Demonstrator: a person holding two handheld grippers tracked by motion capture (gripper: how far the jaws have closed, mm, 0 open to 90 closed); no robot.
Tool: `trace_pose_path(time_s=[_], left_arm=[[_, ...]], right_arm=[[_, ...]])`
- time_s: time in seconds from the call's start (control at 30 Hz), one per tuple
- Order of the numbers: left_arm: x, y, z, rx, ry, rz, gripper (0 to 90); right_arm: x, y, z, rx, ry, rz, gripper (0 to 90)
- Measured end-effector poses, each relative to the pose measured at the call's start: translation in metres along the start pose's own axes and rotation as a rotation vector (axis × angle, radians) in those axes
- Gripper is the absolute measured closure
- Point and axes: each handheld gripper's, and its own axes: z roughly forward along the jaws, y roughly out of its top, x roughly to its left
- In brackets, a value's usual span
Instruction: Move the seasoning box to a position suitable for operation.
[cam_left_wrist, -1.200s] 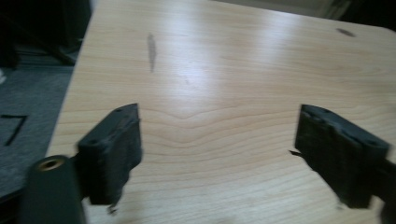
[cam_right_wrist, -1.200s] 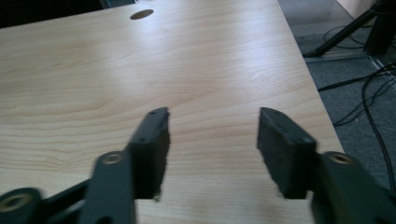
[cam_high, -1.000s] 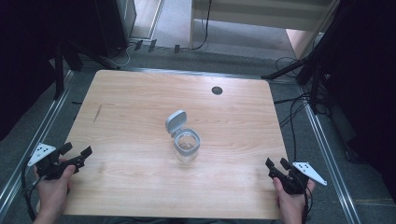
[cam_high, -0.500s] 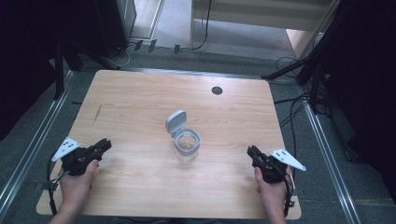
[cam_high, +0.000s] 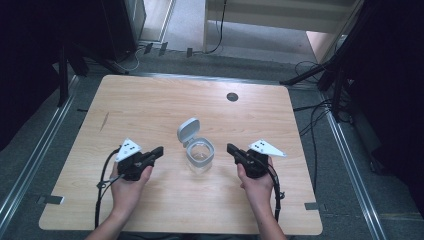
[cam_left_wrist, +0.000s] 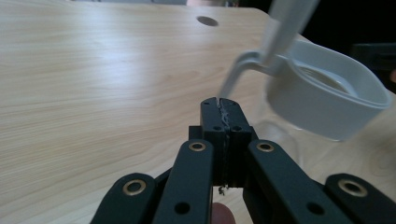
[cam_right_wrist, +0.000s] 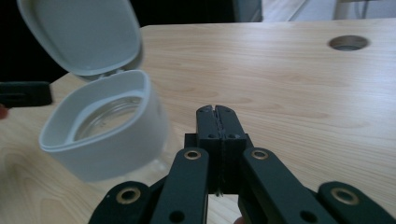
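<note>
With my left gripper and right gripper both clamped empty beside the open-lidded jar, 1 careless nudge could topple it.

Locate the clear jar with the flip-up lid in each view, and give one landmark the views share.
High view: jar at table centre, between the two grippers, lid open.
Left gripper view: jar at right, beyond the shut jaws.
Right gripper view: jar at left, lid raised.
Shared landmark: round hole in the table.
</note>
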Motion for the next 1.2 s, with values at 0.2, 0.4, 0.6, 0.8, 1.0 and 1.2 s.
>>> trace_pose_path(time_s=[0.2,0.4,0.6,0.8,1.0,1.2], left_arm=[[-0.027,0.000,0.016,0.030,-0.060,0.045,90.0],[-0.037,0.002,0.021,0.044,-0.065,0.050,90.0],[-0.037,-0.001,0.022,0.058,-0.012,0.060,89.6],[-0.027,-0.001,0.020,0.055,0.013,0.062,87.9],[-0.016,-0.002,0.016,0.026,0.070,0.073,88.4],[0.006,-0.009,0.012,-0.042,0.037,0.057,53.1]], right_arm=[[0.012,-0.002,0.016,0.006,0.018,0.004,90.0],[0.020,-0.005,0.021,0.010,0.034,-0.029,90.0],[0.029,-0.013,0.018,0.008,0.043,-0.037,90.0],[0.044,-0.016,0.016,0.014,0.063,-0.058,90.0],[0.062,-0.019,0.022,0.028,0.075,-0.109,90.0],[0.059,-0.019,0.027,0.022,0.043,-0.147,81.8]])
